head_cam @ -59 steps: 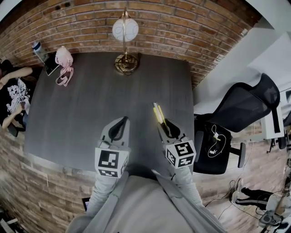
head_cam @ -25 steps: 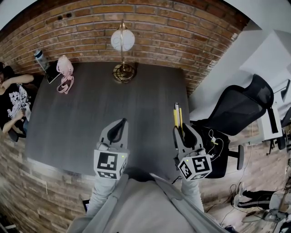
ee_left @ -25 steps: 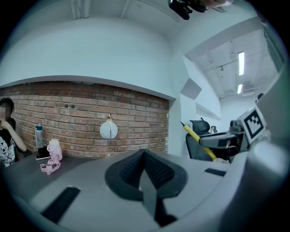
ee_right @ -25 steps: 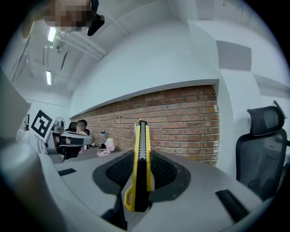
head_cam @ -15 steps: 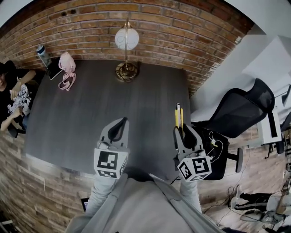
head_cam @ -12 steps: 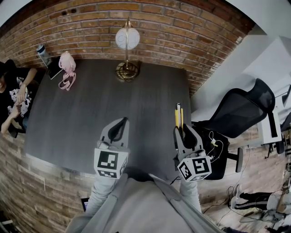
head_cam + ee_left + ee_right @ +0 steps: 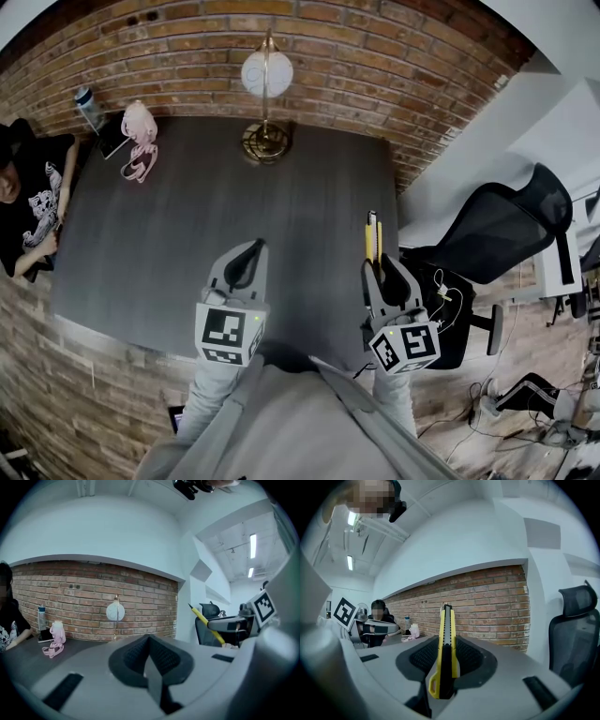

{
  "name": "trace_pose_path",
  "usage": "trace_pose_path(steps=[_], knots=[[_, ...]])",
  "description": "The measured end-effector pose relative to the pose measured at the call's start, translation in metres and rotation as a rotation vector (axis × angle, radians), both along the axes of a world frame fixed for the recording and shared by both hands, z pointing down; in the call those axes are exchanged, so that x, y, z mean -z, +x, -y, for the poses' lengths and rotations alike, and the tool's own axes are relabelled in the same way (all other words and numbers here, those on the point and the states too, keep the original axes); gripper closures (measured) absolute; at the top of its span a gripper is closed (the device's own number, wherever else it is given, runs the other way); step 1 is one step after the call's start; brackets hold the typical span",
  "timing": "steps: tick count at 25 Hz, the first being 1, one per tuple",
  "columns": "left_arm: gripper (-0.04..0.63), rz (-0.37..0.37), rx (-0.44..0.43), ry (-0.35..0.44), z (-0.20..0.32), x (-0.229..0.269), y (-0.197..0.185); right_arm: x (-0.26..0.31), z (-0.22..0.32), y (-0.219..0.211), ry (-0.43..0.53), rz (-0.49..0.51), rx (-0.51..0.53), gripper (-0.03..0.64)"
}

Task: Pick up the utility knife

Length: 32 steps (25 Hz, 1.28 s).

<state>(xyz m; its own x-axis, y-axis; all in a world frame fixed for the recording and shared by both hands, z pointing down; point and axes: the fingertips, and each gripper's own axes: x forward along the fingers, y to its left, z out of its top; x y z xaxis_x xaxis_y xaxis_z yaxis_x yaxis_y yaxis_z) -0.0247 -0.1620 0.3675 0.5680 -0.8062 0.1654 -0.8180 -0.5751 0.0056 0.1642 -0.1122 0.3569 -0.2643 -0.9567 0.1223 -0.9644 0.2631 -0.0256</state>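
**A:** Where's the utility knife point(image 7: 445, 648)?

**B:** It's clamped edge-up in the right claw point(image 7: 378, 270), above the right edge of the worktop point(image 7: 187, 234), with its tip pointing away. The left claw point(image 7: 246, 261) is clenched on nothing.

**A:** What's the risk?

**B:** The grip looks to sit on the knife's tail end. A jolt could make the long body pivot or slip, and it would drop past the worktop's edge.

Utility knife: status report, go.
Right hand-held gripper shut on utility knife, knife pointing forward. Left hand-held gripper shut, empty. Nothing close ahead; lamp at table's far edge.
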Motion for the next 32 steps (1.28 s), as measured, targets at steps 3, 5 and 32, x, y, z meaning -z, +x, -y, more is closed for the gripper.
trace_pose_path(steps=[3, 5, 32], knots=[[0.577, 0.002, 0.000, -0.007, 0.004, -0.003, 0.002, -0.003, 0.004, 0.002, -0.006, 0.007, 0.000, 0.489], [0.577, 0.003, 0.001, -0.012, 0.008, -0.004, 0.002, -0.004, 0.007, 0.002, -0.009, 0.006, 0.003, 0.489], [0.577, 0.020, -0.019, -0.034, 0.010, -0.012, 0.019, -0.015, 0.005, 0.010, -0.031, 0.026, 0.004, 0.489]])
